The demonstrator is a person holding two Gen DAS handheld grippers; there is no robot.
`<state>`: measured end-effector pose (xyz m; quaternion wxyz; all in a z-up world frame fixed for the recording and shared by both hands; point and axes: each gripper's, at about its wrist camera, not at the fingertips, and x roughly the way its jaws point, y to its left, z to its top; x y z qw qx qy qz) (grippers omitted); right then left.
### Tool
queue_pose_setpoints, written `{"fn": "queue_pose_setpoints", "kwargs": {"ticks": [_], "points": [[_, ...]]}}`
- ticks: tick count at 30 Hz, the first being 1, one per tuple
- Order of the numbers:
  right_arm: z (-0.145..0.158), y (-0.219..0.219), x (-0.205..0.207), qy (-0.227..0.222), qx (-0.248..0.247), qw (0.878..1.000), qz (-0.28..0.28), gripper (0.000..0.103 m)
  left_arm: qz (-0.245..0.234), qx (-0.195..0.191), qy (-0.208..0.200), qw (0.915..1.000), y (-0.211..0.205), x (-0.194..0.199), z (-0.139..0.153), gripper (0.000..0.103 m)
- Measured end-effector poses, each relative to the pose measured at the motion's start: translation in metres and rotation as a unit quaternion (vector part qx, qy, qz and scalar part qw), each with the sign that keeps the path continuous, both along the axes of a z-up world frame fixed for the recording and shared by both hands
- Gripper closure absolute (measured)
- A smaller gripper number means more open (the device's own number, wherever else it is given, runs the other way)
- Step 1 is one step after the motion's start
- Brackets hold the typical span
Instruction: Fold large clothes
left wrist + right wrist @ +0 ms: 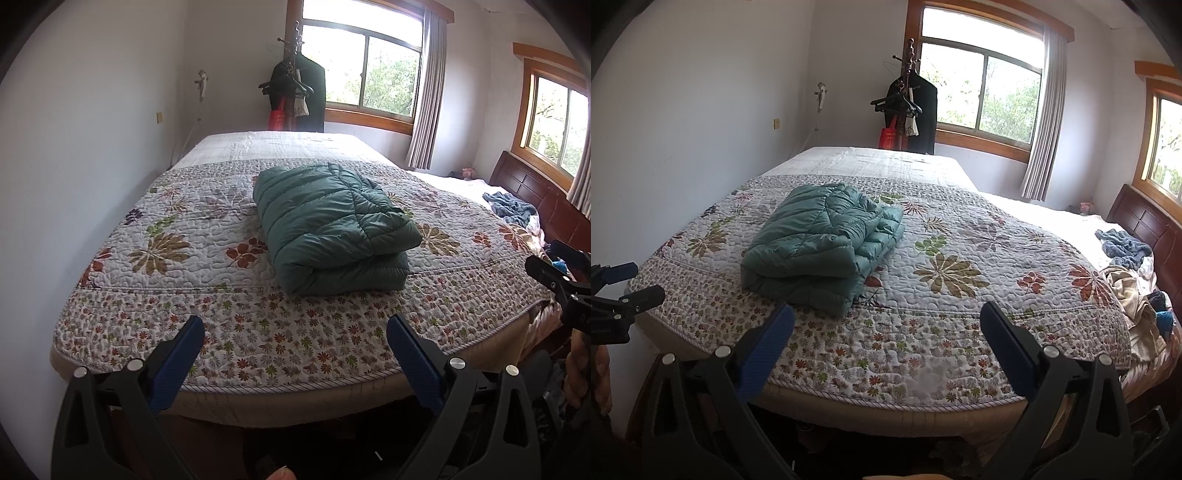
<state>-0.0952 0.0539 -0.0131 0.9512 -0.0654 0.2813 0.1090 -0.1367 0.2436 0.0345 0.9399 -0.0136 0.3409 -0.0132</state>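
The green padded jacket (332, 229) is found folded into a compact stack on the bed (258, 343), near its front edge. The left tool (295, 343) and right tool (886, 332) are held wide open, empty, short of the bed. The fold is judged complete; only squaring of loose edges is advised.

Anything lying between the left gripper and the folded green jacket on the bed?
Nothing but bare floral quilt lies between the open left gripper and the folded green jacket, as the left wrist view shows.
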Motion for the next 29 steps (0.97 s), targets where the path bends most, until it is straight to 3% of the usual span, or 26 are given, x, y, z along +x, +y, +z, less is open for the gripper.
{"fn": "queue_pose_setpoints", "kwargs": {"ticks": [29], "points": [[-0.007, 0.004, 0.012, 0.012, -0.001, 1.000, 0.005, 0.003, -0.002, -0.002, 0.005, 1.0000, 0.001, 0.008, -0.005, 0.004]]}}
